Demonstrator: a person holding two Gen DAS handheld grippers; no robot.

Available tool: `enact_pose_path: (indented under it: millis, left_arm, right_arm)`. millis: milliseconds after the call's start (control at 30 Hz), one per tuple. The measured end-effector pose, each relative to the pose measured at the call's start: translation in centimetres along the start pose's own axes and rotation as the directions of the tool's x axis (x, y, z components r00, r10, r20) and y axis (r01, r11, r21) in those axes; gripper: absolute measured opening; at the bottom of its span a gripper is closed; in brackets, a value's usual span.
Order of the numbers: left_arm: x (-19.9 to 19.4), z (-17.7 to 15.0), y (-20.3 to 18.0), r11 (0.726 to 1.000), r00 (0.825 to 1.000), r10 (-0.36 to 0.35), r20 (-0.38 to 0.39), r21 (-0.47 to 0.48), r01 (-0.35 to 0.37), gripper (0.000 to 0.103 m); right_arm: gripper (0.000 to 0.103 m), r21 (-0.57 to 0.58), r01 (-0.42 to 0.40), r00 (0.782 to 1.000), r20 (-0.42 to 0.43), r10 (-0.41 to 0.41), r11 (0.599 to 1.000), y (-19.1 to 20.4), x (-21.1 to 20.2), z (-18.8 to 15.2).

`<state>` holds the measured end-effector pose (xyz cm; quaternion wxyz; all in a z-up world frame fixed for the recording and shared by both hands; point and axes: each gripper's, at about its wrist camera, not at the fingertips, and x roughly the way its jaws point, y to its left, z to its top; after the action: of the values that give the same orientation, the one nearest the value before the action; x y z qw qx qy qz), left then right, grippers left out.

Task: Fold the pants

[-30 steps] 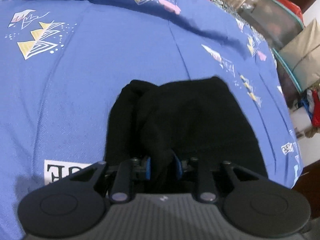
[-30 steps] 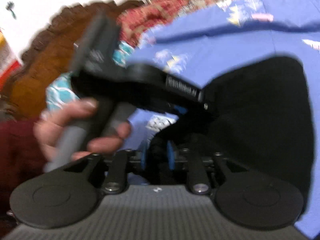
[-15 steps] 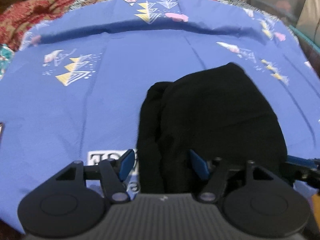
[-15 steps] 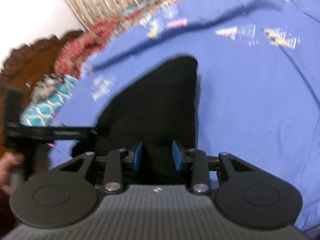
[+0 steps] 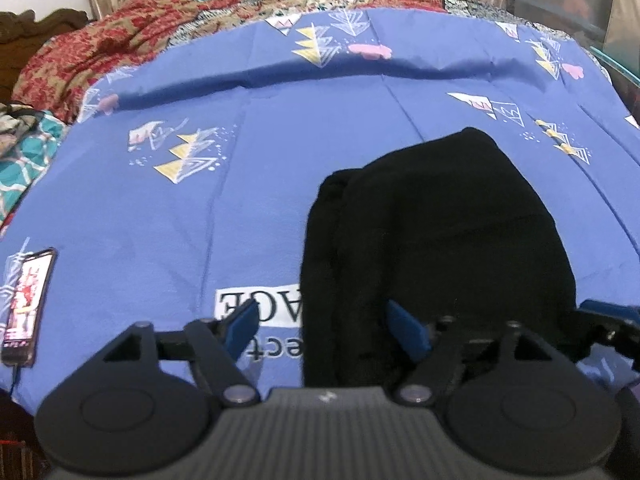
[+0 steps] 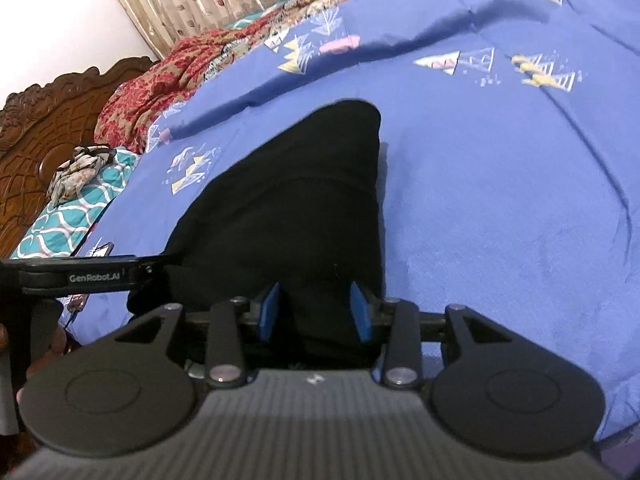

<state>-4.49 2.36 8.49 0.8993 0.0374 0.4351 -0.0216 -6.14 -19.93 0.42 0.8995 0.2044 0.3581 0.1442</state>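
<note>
Black pants (image 5: 440,232) lie folded into a compact bundle on a blue bedsheet (image 5: 260,208) printed with yellow and white triangles. The bundle's long axis runs from the near edge of the bed away toward the far side, its rounded far end pointing at a long crease across the sheet. A narrower folded layer shows along its left side in the left wrist view. The left gripper (image 5: 326,330) sits at the near end with its jaws spread wide; the left blue pad is over a white printed label on the sheet, the right pad over the black fabric, gripping nothing. The right gripper (image 6: 316,310) is partly open above the near end of the pants (image 6: 296,208), its pads apart and closed on nothing. A smartphone (image 5: 28,304) with a lit screen lies at the sheet's left edge.
</note>
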Motion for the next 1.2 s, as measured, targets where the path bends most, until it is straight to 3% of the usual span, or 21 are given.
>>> enact_pose_path:
  millis: [167, 467, 933, 1200]
  left_arm:
    - [0.1, -0.7, 0.3, 1.000, 1.000, 0.004, -0.013, -0.005, -0.004, 0.078]
    - [1.1, -1.3, 0.4, 0.999, 0.999, 0.021, -0.029, -0.028, -0.022, 0.089]
    - [1.6, -1.5, 0.4, 0.999, 0.999, 0.034, -0.025, -0.023, -0.035, 0.094]
    - [2.0, -1.6, 0.9, 0.999, 0.999, 0.023, -0.030, -0.043, -0.024, 0.099]
  right_arm:
    - [0.045, -0.034, 0.029, 0.999, 0.041, -0.028, 0.999, 0.8, -0.2, 0.0]
    - [0.053, 0.006, 0.053, 0.999, -0.011, -0.053, 0.999, 0.1, 1.4, -0.2]
    - [0.058, 0.022, 0.064, 0.998, -0.016, -0.064, 0.998, 0.3, 2.0, -0.4]
    - [0.068, 0.036, 0.077, 0.997, -0.021, -0.077, 0.996, -0.1, 2.1, -0.4]
